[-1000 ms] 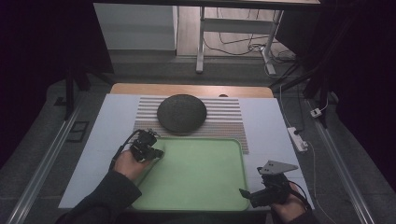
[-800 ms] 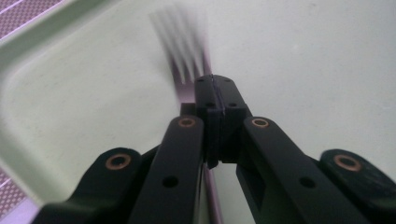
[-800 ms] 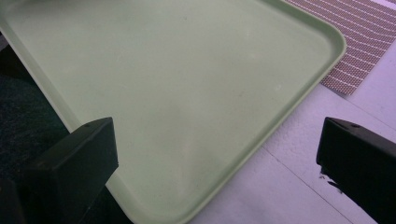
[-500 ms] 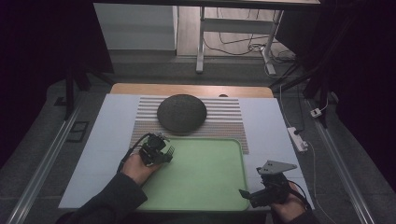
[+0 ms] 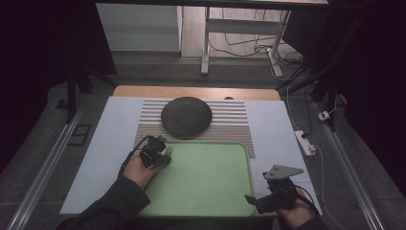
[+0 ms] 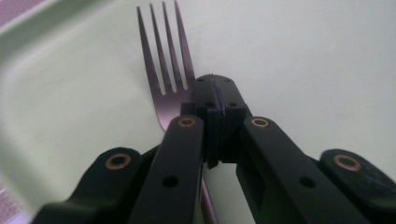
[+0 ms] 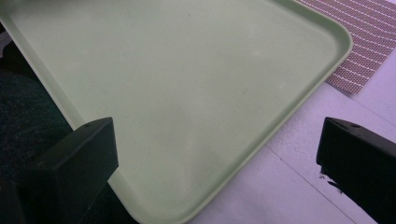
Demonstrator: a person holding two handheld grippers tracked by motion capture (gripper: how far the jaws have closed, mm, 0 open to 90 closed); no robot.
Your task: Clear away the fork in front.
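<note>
My left gripper (image 5: 160, 154) sits over the left edge of the pale green tray (image 5: 206, 179), shut on a metal fork (image 5: 167, 152). In the left gripper view the black jaws (image 6: 214, 91) meet around the fork's neck, and the fork (image 6: 166, 56) sticks out ahead with its tines just above the tray floor (image 6: 303, 46). My right gripper (image 5: 250, 199) rests at the tray's near right corner, open with nothing between its fingers. The right gripper view looks past the wide-apart jaws (image 7: 217, 149) onto the bare tray (image 7: 187, 84).
A dark round dish (image 5: 186, 116) lies on a striped mat (image 5: 230, 127) just beyond the tray. A white sheet (image 5: 110, 139) covers the table. A power strip (image 5: 305, 142) and cable lie off the right edge. A table frame stands farther back.
My left gripper has shifted a little to the right with the fork, from beside the tray onto its left edge. The right gripper has stayed in place.
</note>
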